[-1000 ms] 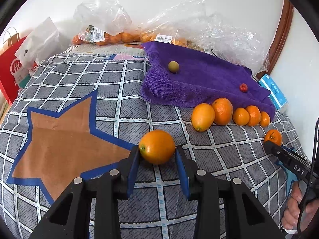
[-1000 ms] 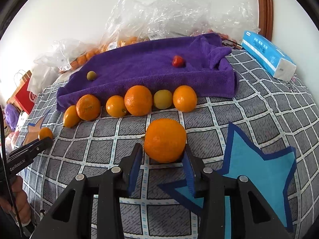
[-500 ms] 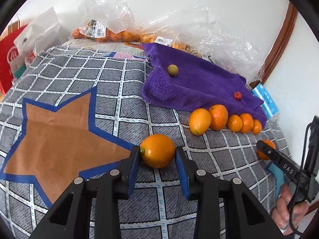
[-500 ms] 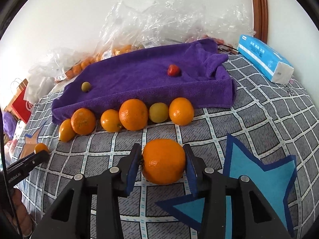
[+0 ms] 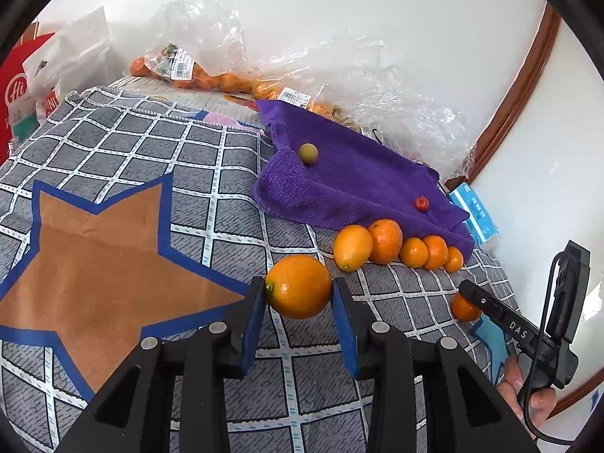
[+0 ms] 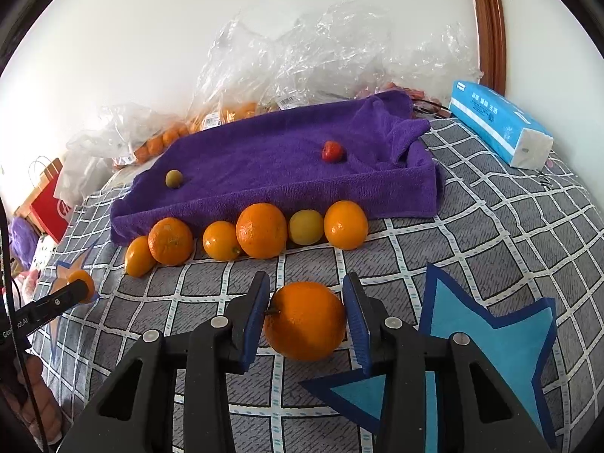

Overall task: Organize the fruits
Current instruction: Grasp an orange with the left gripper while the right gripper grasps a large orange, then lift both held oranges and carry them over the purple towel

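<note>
My left gripper [image 5: 298, 302] is shut on an orange [image 5: 298, 286] and holds it above the checked cloth. My right gripper [image 6: 307, 315] is shut on a bigger orange [image 6: 305, 320] close over the cloth. A row of several oranges [image 6: 260, 231] and one yellow fruit [image 6: 305, 226] lies along the front edge of a purple towel [image 6: 271, 154]. On the towel sit a small green fruit [image 6: 174, 179] and a small red fruit [image 6: 332, 151]. The row [image 5: 385, 241] and towel [image 5: 358, 173] also show in the left wrist view.
Clear plastic bags of oranges [image 6: 226, 109] lie behind the towel by the wall. A blue tissue pack [image 6: 498, 128] lies at the far right. A red paper bag [image 6: 49, 204] stands at the far left. The cloth has star patterns [image 5: 94, 256].
Both grippers have pulled back from the towel, each with its orange. The left orange sits higher off the cloth than before.
</note>
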`<state>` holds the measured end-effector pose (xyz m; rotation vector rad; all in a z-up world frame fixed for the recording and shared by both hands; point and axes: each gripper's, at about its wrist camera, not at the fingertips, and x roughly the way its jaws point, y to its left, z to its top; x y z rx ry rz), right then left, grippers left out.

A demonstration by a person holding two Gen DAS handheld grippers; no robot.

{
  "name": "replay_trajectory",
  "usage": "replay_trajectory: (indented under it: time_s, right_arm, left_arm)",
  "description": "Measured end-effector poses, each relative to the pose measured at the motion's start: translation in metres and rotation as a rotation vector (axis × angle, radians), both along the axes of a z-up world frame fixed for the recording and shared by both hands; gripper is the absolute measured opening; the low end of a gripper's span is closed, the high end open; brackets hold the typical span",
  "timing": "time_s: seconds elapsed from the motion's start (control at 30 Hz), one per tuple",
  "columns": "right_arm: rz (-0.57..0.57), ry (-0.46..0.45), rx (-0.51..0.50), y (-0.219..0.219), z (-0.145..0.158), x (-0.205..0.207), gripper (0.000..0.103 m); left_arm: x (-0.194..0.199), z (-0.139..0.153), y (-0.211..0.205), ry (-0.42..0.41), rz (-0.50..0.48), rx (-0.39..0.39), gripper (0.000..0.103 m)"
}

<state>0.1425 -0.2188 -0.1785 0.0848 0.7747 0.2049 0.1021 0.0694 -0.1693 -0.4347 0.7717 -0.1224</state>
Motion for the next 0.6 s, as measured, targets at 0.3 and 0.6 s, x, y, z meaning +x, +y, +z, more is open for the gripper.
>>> replay_trajectory:
  time_s: [0.3,0.6]
  right_arm:
    - [0.059,0.055,-0.058,0.013,-0.009,0.005,0.043]
    - [0.079,0.045,-0.072,0.017,-0.010,0.002,0.042]
  left_arm:
    - [0.000,-0.001,0.002,0.008,0.005,-0.007,0.033]
    - [0.000,0.000,0.001,0.000,-0.002,-0.010,0.033]
